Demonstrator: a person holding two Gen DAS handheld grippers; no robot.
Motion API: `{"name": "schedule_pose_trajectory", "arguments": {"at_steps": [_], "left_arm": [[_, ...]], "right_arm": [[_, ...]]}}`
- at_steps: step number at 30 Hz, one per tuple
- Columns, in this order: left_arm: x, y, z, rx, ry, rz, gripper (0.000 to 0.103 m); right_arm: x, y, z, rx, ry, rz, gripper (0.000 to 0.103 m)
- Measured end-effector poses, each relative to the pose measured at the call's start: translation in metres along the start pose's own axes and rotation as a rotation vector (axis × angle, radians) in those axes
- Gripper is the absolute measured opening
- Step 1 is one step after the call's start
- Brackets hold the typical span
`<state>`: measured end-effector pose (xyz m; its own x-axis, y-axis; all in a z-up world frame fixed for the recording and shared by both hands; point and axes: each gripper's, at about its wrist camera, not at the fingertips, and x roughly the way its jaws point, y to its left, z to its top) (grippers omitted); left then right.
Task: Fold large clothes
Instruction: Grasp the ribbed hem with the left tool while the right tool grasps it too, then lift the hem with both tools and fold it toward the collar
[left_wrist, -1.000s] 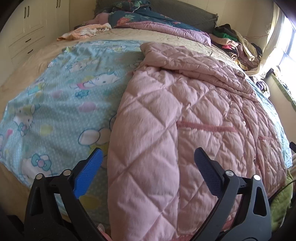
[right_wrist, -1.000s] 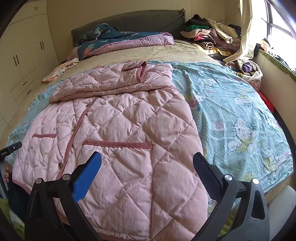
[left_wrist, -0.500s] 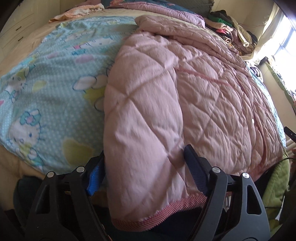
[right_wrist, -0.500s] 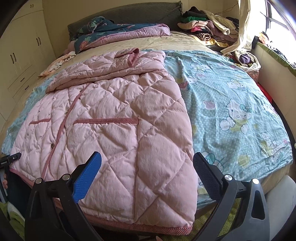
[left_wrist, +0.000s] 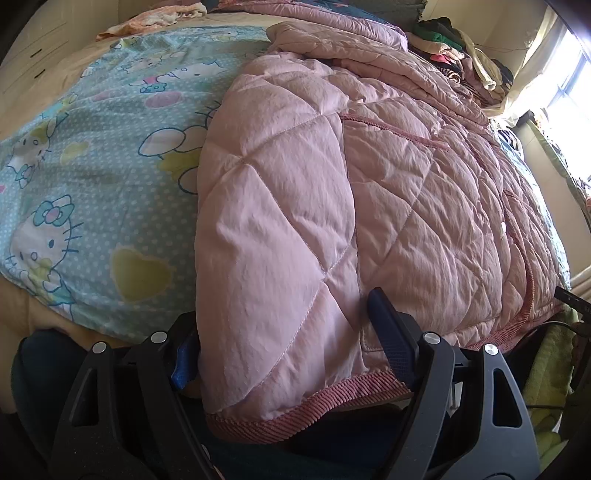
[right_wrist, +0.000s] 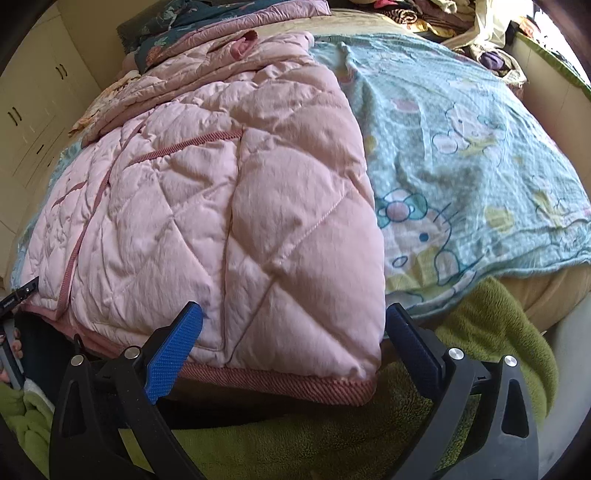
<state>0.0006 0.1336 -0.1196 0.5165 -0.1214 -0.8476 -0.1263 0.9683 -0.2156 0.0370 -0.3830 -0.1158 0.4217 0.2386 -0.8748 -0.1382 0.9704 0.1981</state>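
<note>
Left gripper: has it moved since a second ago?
Yes. The left gripper has dropped toward the bed's near edge; the pink quilted coat hem, earlier out of view, now sits between its open fingers.

Both grippers have dropped to the jacket's (left_wrist: 332, 206) near hem, left gripper (left_wrist: 284, 339) and right gripper (right_wrist: 291, 343) now straddling its corners.

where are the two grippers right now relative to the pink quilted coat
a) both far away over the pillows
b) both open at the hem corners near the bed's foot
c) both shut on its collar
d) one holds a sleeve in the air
b: the left gripper and the right gripper each straddle a bottom corner of the pink coat, jaws spread wide at its ribbed hem.
</note>
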Motion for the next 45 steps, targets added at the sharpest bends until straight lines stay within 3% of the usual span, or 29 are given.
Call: {"name": "schedule_pose_trajectory", "arguments": {"at_steps": [1, 3, 4, 6, 9, 11, 24, 45], "left_arm": [[0.0, 0.0, 0.0, 0.0, -0.002, -0.002, 0.069], [-0.002, -0.002, 0.0, -0.001, -0.008, -0.017, 0.054], [-0.003, -0.003, 0.0, 0.006, -0.014, -0.017, 0.051], [-0.008, -0.008, 0.001, 0.016, -0.029, -0.014, 0.03], [-0.018, -0.01, 0.004, 0.017, -0.058, -0.029, 0.017], [-0.025, -0.012, 0.008, 0.022, -0.077, -0.043, 0.013], [-0.081, -0.029, 0.065, 0.059, -0.295, -0.132, 0.009], [-0.115, -0.028, 0.169, -0.027, -0.501, -0.167, 0.008]], "right_arm": [[0.0, 0.0, -0.002, 0.0, 0.0, 0.01, 0.098], [-0.004, 0.002, -0.005, 0.001, -0.008, 0.046, 0.077], [-0.007, 0.004, -0.005, -0.004, -0.018, 0.04, 0.073], [-0.016, 0.004, -0.006, -0.013, -0.042, 0.045, 0.044], [-0.033, 0.008, -0.002, -0.034, -0.094, 0.081, 0.026], [-0.045, 0.015, 0.002, -0.062, -0.137, 0.09, 0.022], [-0.091, 0.042, 0.055, -0.141, -0.367, 0.154, 0.016], [-0.147, 0.041, 0.151, -0.058, -0.64, 0.235, 0.015]]}}
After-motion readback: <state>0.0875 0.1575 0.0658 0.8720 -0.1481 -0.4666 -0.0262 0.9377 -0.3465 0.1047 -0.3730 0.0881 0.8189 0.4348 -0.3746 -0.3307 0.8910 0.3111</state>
